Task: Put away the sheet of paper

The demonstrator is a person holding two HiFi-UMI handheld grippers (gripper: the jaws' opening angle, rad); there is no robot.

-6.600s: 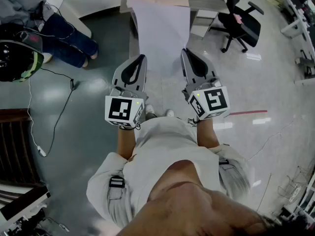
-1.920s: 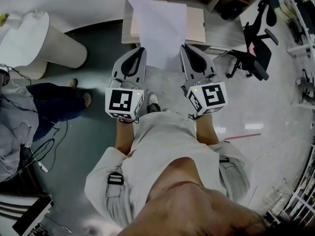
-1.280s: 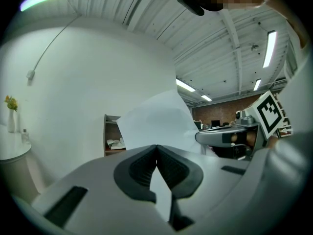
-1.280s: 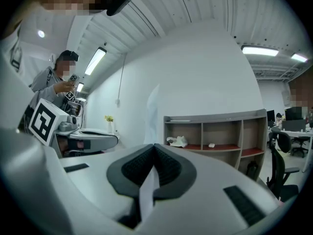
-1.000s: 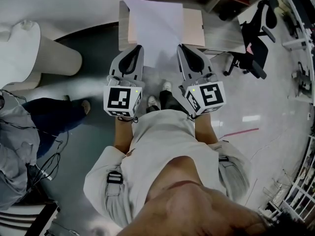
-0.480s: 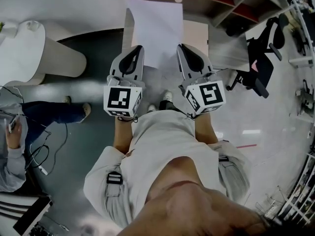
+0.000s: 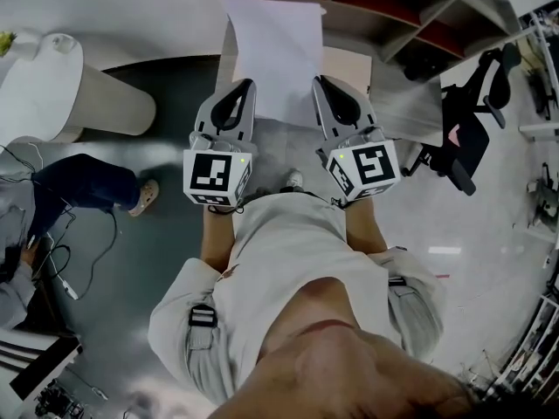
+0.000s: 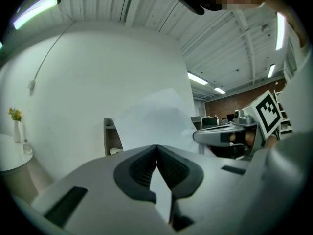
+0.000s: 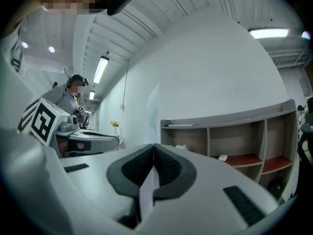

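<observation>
Here, one thin, smooth, white rectangular sheet of paper (image 7: 278, 55) is stretching flat between two grey plastic grippers. The left gripper (image 7: 244, 85) and the right gripper (image 7: 321, 83) are each clenching ribbed black jaws on a near corner, holding it over one pale wooden bench (image 7: 346, 65) before one open wooden shelf unit (image 7: 367, 3).

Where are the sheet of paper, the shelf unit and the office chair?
sheet of paper (image 7: 275, 55): head view, its middle.
shelf unit (image 9: 234, 138): right gripper view, back panel.
office chair (image 7: 472, 133): head view, black middle.

Wooden shelf (image 9: 230, 120) — small white object (image 9: 222, 157) on it.
</observation>
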